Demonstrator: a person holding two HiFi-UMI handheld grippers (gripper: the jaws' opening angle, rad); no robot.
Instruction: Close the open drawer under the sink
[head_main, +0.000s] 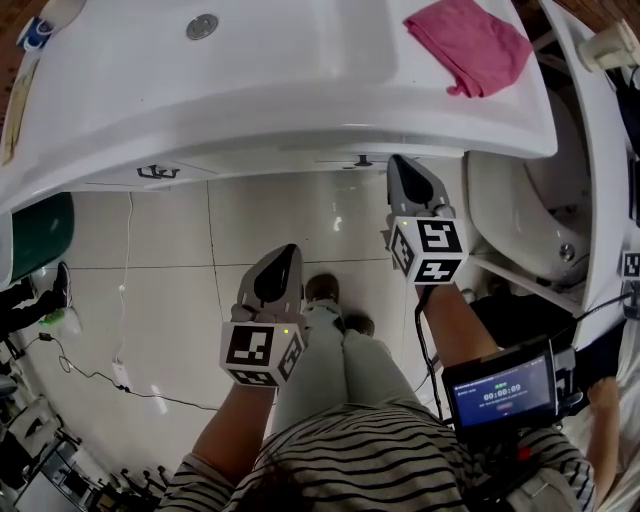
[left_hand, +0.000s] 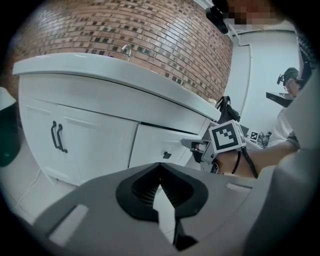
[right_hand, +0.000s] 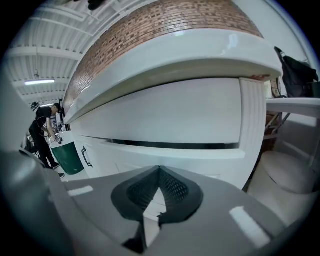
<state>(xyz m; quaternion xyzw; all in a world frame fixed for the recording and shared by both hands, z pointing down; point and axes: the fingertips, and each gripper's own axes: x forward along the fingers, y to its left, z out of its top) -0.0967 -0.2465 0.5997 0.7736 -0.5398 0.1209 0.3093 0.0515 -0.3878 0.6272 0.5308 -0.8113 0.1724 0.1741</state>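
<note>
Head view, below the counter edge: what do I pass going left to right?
In order: green bin → cabinet door handles → left gripper → drawer knob → right gripper → toilet.

sink top (head_main: 300, 85) white | pink cloth (head_main: 468, 45) on R side | floor (head_main: 250, 230) tiled w/ white cable (head_main: 124, 300)

Brown brick wall (left_hand: 150, 35) at the back, white wall (left_hand: 260, 75) beside it. Glossy pale floor tiles (head_main: 200, 330), a thin cable (head_main: 122, 300) across them. White toilet (head_main: 520, 200) right, green bin (head_main: 40, 235) left, strip light (right_hand: 39, 81) overhead.
</note>
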